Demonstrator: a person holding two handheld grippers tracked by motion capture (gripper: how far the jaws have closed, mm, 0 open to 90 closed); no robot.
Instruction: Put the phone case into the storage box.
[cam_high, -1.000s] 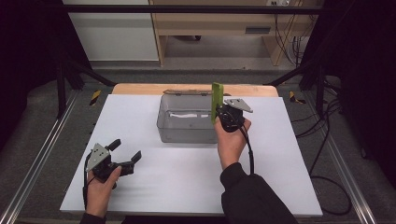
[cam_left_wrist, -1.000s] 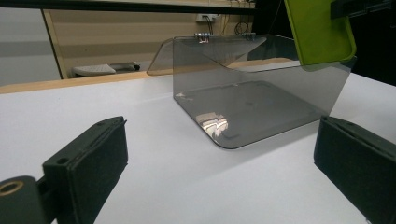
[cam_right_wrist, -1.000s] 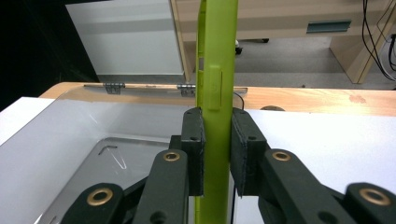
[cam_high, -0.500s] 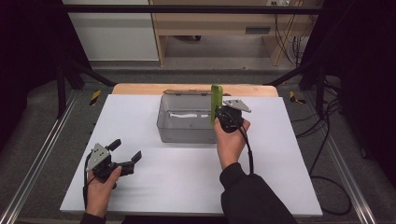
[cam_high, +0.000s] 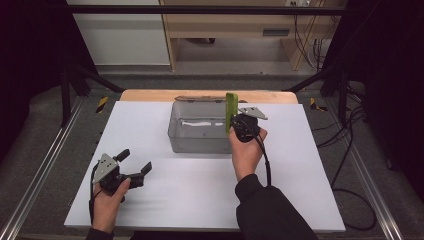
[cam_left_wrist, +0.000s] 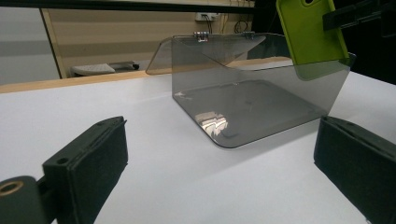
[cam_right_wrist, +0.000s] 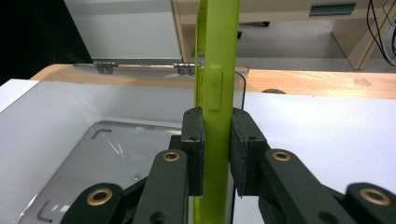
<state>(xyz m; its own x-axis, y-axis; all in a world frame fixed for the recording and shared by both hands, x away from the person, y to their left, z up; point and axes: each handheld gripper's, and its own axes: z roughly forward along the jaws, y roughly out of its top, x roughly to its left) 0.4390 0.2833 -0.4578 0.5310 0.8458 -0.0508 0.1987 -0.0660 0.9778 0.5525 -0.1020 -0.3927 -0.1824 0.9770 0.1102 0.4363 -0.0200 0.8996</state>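
White table (cam_high: 310, 165), then a smoky clear plastic box (cam_high: 200, 135) at mid-back, lid open and hinged back, looks empty inside. Right gripper (cam_high: 241, 126) at the box's right wall, jaws clamped on a green phone case (cam_right_wrist: 215, 70), held upright on edge over that rim. Left gripper (cam_high: 134, 166) rests near-left on the table, jaws spread, holding nothing. Likely progress: case picked up and carried over; lowering in and release not yet done.
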